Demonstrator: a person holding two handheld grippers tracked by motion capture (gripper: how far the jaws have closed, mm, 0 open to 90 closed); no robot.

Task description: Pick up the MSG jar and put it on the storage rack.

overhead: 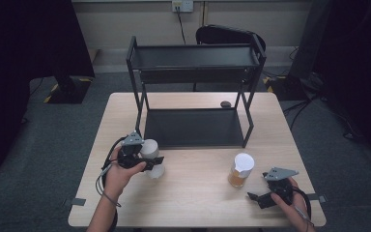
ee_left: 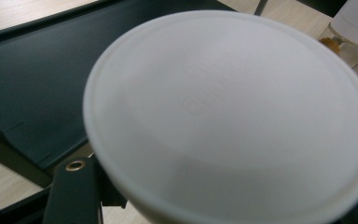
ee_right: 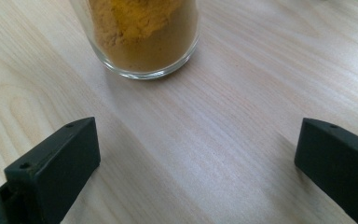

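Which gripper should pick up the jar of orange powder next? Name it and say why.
Right. The right gripper is open, empty, and faces the jar of orange powder just ahead of its jaws. The left gripper is across the table, closed on the white container.

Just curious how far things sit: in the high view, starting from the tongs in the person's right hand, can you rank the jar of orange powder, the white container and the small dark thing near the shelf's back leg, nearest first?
From the right tongs:
1. Jar of orange powder, just to their left.
2. White container, across the table, within the left tongs.
3. Small dark thing, at the table's far edge by the black shelf; it runs the white container close.
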